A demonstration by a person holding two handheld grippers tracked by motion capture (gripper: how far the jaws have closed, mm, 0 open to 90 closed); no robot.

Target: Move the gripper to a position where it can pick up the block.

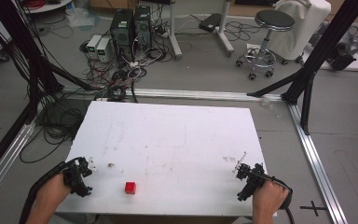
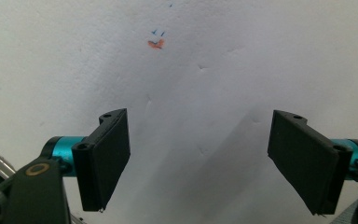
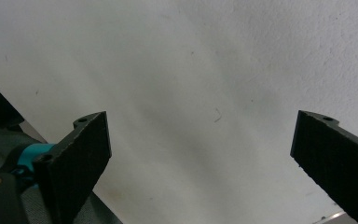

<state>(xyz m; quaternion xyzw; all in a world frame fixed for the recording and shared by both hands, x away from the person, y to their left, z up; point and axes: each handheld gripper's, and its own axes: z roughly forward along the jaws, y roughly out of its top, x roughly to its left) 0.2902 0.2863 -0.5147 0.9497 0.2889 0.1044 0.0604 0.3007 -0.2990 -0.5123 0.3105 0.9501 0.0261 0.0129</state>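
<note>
A small red cube (image 1: 130, 187) is seen at 6 o'clock on the white foam surface (image 1: 177, 135); it lies toward 3 o'clock from the nearer left hand-held gripper (image 1: 85, 176); the right hand-held gripper (image 1: 240, 175) is well apart; both are spread, empty.

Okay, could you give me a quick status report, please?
Left claw open, empty, near corner. Right claw open, empty. Red cube between them on white board, nearer left. Nothing in the way.
</note>
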